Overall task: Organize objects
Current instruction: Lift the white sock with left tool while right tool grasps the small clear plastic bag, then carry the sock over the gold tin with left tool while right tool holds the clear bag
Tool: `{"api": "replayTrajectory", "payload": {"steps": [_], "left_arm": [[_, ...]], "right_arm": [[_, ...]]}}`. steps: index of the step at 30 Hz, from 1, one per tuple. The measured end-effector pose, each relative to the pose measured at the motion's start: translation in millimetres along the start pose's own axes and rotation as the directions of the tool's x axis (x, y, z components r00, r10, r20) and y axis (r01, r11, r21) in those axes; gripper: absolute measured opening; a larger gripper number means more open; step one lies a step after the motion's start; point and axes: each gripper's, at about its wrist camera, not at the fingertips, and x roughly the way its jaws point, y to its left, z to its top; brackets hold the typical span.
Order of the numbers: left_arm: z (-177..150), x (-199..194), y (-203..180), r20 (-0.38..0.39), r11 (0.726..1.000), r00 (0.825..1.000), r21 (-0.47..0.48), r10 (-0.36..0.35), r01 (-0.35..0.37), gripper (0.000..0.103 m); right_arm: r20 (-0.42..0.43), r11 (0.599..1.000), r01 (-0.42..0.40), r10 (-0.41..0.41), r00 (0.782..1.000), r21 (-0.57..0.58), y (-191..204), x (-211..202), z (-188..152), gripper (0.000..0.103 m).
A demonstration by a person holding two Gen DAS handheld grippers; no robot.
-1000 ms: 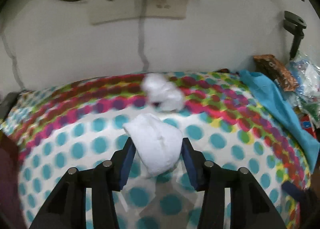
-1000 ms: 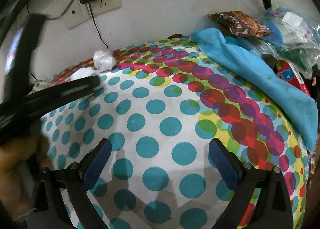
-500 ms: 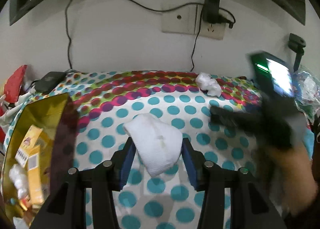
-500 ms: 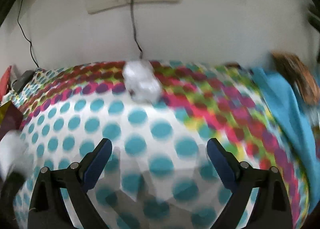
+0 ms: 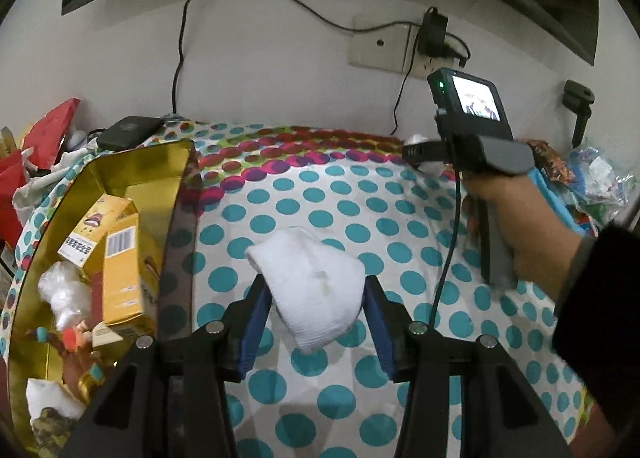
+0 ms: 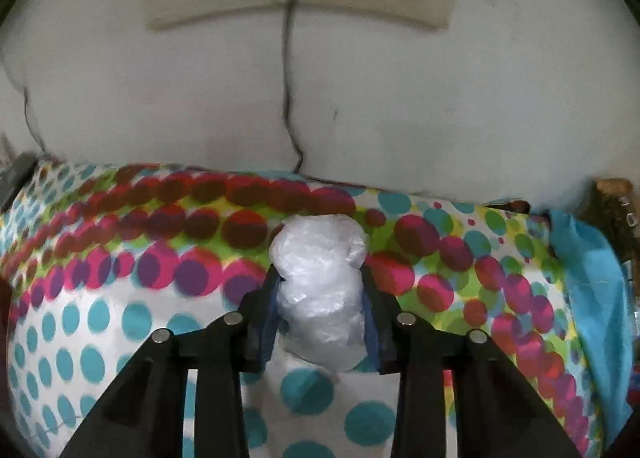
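Note:
My left gripper (image 5: 314,298) is shut on a white folded cloth (image 5: 312,286) and holds it above the polka-dot tablecloth (image 5: 360,218). A gold tin box (image 5: 132,166) stands open at the left, holding yellow cartons (image 5: 120,258) and white wads. My right gripper (image 6: 320,302) is shut on a crumpled white plastic wad (image 6: 320,278) near the table's far edge by the wall. In the left wrist view the right gripper's body (image 5: 476,146) shows at the far right, with the wad (image 5: 430,167) partly hidden behind it.
A wall socket with a plugged charger (image 5: 432,34) and cables hangs on the wall behind. A black device (image 5: 128,130) lies at the far left. A blue cloth (image 6: 584,278) and snack bags (image 5: 592,178) pile at the right. Red bags (image 5: 36,146) lie left of the tin.
My left gripper carried the cloth back and left, bringing the gold tin into view. My right gripper moved forward to the plastic wad and closed on it.

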Motion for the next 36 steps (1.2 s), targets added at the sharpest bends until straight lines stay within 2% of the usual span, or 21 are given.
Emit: {"api": "replayTrajectory", "payload": {"steps": [1,3,6,11,16,20,27,36], "left_arm": [[0.6,-4.8,0.4,0.012,1.0,1.0,-0.007,-0.002,0.002,0.047],[1.2,-14.1,0.4,0.039,1.0,0.999,-0.009,0.015,-0.015,0.047],[0.6,-22.5,1.6,0.056,0.999,0.998,-0.023,0.031,-0.03,0.047],[-6.1,-34.0,-2.4,0.073,0.997,0.995,-0.036,0.068,-0.066,0.047],[-12.1,-51.6,-4.3,0.091,0.994,0.99,-0.03,0.103,-0.101,0.047],[-9.2,-68.2,17.0,0.109,0.986,0.982,-0.066,0.157,-0.15,0.047],[-3.2,-84.7,69.2,0.104,0.954,0.953,-0.123,0.285,-0.272,0.048],[-9.3,-79.6,104.8,0.065,0.926,0.929,-0.131,0.364,-0.354,0.048]], "right_arm": [[0.029,1.0,-0.013,0.013,0.999,-0.023,4.2,-9.0,-4.5,0.031],[0.09,0.998,0.013,-0.008,0.996,-0.06,12.3,-30.3,-17.4,0.031],[0.171,0.999,0.006,0.003,0.985,-0.052,15.3,-67.7,-45.0,0.031],[0.222,0.999,-0.053,0.051,0.974,0.005,13.3,-111.4,-83.4,0.032],[0.245,0.997,-0.072,0.071,0.967,-0.005,22.6,-140.1,-113.3,0.032],[0.261,0.997,-0.07,0.073,0.963,-0.022,33.8,-152.5,-126.4,0.032],[0.25,0.997,-0.072,0.074,0.966,-0.017,36.0,-157.9,-132.6,0.032],[0.234,0.996,-0.08,0.084,0.968,-0.028,39.5,-158.2,-135.9,0.032]]}}
